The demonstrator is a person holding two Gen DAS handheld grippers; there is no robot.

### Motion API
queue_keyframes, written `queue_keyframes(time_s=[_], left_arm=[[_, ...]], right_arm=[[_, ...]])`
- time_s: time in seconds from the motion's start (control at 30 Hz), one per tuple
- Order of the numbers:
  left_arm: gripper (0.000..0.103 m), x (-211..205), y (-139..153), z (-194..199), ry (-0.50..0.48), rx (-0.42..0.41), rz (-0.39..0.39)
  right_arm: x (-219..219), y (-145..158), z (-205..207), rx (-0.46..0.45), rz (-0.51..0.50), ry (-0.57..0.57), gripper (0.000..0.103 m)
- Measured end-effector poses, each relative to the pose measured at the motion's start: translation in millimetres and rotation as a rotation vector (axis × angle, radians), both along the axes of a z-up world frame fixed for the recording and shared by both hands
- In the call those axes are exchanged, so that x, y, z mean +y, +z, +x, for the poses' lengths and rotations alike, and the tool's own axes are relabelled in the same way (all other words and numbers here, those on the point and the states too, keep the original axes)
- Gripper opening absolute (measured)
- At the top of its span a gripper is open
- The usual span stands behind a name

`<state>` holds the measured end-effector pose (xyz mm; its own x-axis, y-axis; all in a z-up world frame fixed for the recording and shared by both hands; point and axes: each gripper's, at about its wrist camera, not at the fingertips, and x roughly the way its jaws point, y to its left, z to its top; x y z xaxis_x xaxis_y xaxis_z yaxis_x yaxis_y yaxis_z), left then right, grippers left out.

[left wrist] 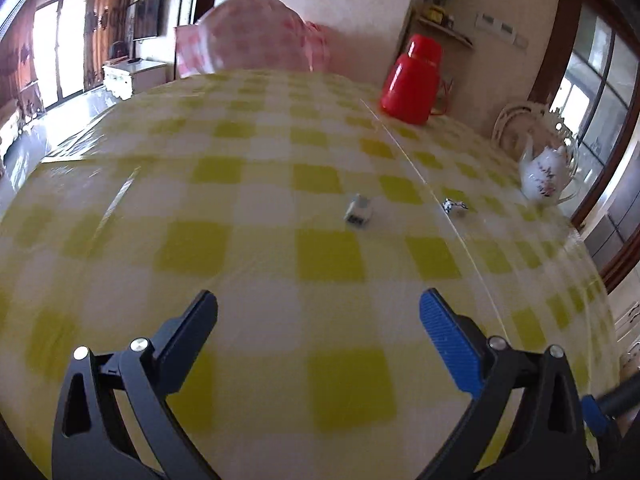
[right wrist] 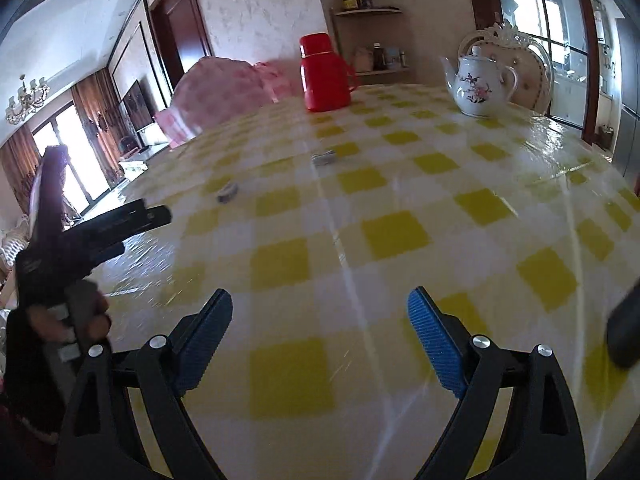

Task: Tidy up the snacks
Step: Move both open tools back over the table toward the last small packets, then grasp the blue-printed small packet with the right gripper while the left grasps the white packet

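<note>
Snacks (left wrist: 358, 214) apart (grippers (left wrist: 319, 308) empty)

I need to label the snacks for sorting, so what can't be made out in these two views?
- Small white wrapped snack, left wrist view: motion blur hides its print.
- Small black-and-white wrapped snack: too small to identify.
- The two are grey smears in the right wrist view.
- Pink checked cloth bundle: contents covered.
- White flowered porcelain teapot: blurred near the edge.
</note>
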<state>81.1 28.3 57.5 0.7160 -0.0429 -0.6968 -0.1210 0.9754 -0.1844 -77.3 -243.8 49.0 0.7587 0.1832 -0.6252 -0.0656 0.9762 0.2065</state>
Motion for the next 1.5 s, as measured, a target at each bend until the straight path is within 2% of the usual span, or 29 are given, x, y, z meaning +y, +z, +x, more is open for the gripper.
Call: queue_keyframes(time_s=[0.23, 0.3, 0.37, 0.5, 0.67, 0.8, 0.83, 0.87, 0.97, 1.07, 1.27, 1.4, 1.5], left_arm=[[0.101, -5, -1, 59, 0.049, -0.087, -0.085], [0.101, -6, -8, 65, 0.031, -0.127, -0.069], [0.101, -3, -10, 72, 0.013, -0.110, -0.049], [0.101, 20, -4, 69, 0.066, -0.159, -0.155], [0.101, 31, -10, 78, 0.060, -0.106, -0.225], [0.101, 39, -14, 78, 0.083, -0.084, -0.270], [0.101, 40, -16, 79, 0.087, -0.080, -0.270], [0.101, 41, -17, 79, 0.089, -0.074, -0.271], [0.101, 42, -18, 80, 0.082, -0.066, -0.254], [0.101, 45, -19, 81, 0.071, -0.061, -0.252], [0.101, 45, -17, 85, -0.003, -0.026, -0.219], [0.101, 38, -11, 81, -0.036, -0.027, -0.155], [0.101, 17, -8, 79, -0.076, -0.019, -0.056]], right_arm=[[-4, -20, 103, 0.097, -0.015, -0.015, 0.087], [1, -21, 131, 0.107, -0.008, -0.022, 0.087], [8, -23, 164, 0.112, -0.003, -0.029, 0.087], [27, -25, 224, 0.114, -0.036, -0.021, 0.086], [43, -32, 289, 0.162, -0.085, -0.044, 0.069], [49, -38, 311, 0.205, -0.117, -0.027, 0.059], [51, -38, 312, 0.205, -0.128, -0.028, 0.050], [53, -38, 312, 0.201, -0.136, -0.017, 0.034], [50, -35, 292, 0.181, -0.154, -0.019, 0.034], [43, -24, 249, 0.105, -0.161, 0.013, 0.034], [25, -9, 153, 0.051, -0.118, 0.054, 0.034], [12, -6, 103, 0.050, -0.008, 0.061, 0.034], [10, 0, 86, 0.029, 0.003, 0.065, 0.034]])
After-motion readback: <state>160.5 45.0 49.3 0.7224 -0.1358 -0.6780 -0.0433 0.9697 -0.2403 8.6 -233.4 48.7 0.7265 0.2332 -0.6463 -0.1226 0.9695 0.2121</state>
